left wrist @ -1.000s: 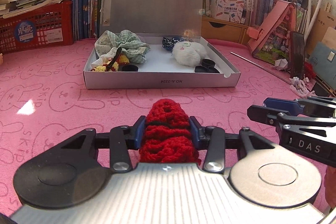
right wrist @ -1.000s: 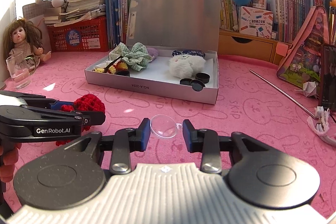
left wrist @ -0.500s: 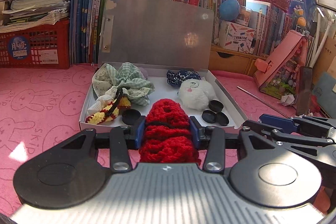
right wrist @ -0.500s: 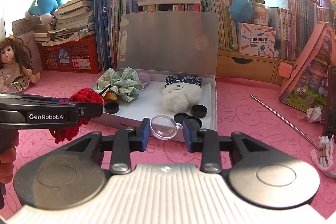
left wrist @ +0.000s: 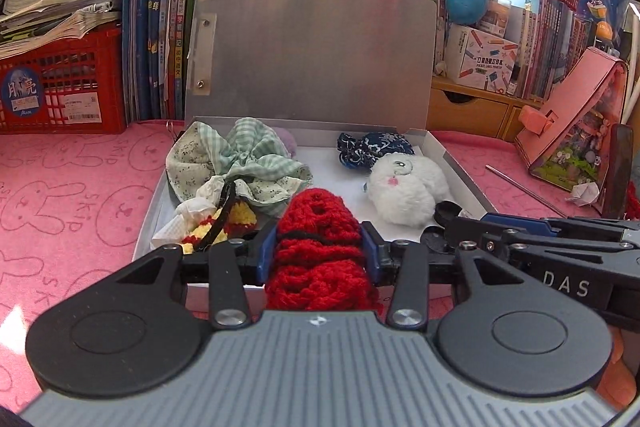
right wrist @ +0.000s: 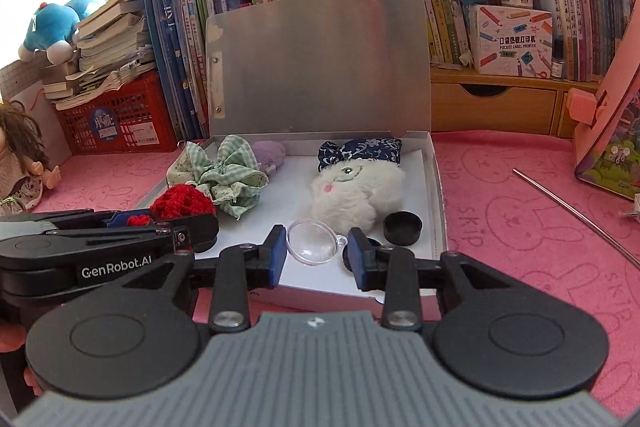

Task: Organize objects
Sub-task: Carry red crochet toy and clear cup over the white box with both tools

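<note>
While the left gripper (left wrist: 318, 247) squeezes a soft, light red knit piece (left wrist: 316, 227) mid-body, the right gripper's (right wrist: 317, 247) jaws pinch a slippery, brittle-looking clear dome (right wrist: 311, 241) by its edges.

Under my claws lies a pink cloth (right wrist: 500, 211) printed with rabbits, and the open white box (right wrist: 438, 195) sits on it. A red crate (left wrist: 60, 91), a steel rod (right wrist: 576, 215) and a doll (right wrist: 20, 163) rest there too.

Left hand-held gripper (left wrist: 319, 247) clamps red crochet piece (left wrist: 318, 251) over open box (left wrist: 460, 171).
</note>
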Available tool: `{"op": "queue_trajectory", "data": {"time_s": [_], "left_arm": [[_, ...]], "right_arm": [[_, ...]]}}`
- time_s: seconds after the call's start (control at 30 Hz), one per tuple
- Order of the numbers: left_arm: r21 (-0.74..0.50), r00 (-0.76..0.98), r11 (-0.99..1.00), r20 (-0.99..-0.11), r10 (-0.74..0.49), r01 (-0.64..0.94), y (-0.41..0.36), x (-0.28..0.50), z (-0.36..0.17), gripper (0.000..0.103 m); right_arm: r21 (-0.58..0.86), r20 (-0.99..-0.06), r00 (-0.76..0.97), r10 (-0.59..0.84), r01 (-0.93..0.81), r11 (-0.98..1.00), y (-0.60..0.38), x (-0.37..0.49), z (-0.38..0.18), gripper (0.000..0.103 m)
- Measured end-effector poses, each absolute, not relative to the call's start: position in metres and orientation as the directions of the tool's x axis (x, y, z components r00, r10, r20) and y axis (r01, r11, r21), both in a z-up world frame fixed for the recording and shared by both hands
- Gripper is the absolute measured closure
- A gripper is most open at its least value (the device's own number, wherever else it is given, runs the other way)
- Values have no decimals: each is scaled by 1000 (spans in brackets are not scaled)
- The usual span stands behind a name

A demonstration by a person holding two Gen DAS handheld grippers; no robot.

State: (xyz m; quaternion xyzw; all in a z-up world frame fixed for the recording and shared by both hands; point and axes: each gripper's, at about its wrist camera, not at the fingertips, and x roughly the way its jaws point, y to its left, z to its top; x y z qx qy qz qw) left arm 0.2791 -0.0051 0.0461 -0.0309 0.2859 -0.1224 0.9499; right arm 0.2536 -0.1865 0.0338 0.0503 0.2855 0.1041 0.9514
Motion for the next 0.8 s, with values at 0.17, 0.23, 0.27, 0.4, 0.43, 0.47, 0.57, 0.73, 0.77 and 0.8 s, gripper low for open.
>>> {"op": "queue_trajectory", "data": {"time_s": [0.17,0.23,0.27,0.4,0.43,0.47,0.57,0.73,0.77,0.8], "left_arm": [[-131,804,968,-538,-252,215,-2,289,39,54],[-134,806,967,-535,-255,217,-2,292,40,54],[-134,806,967,-534,-255,217,-2,293,39,54],[-123,809,967,-530,-253,222,-4,298,39,54],[-120,809,967,-530,-253,223,-5,300,38,54],[-118,809,967,-531,-252,224,-6,301,38,54],[-118,808,969,-534,-248,219,-7,306,35,54],[-117,806,970,-540,-243,214,-8,311,31,54],[-115,805,970,-541,-243,215,-8,312,30,54],[-116,805,970,-541,-243,215,-8,312,29,54]], "right_arm": [[175,-553,800,232,-160,971,-188,265,27,64],[185,-559,795,235,-156,970,-188,270,25,64],[191,-562,792,237,-155,969,-188,271,24,64],[221,-569,783,251,-148,964,-190,279,22,64],[225,-572,781,252,-146,963,-190,280,21,64],[226,-574,779,252,-145,963,-190,282,20,64],[221,-581,776,245,-139,965,-190,285,18,64],[221,-590,771,240,-132,966,-191,288,14,64],[222,-592,769,240,-131,966,-191,289,13,64],[224,-593,768,240,-129,966,-191,290,12,64]]}}
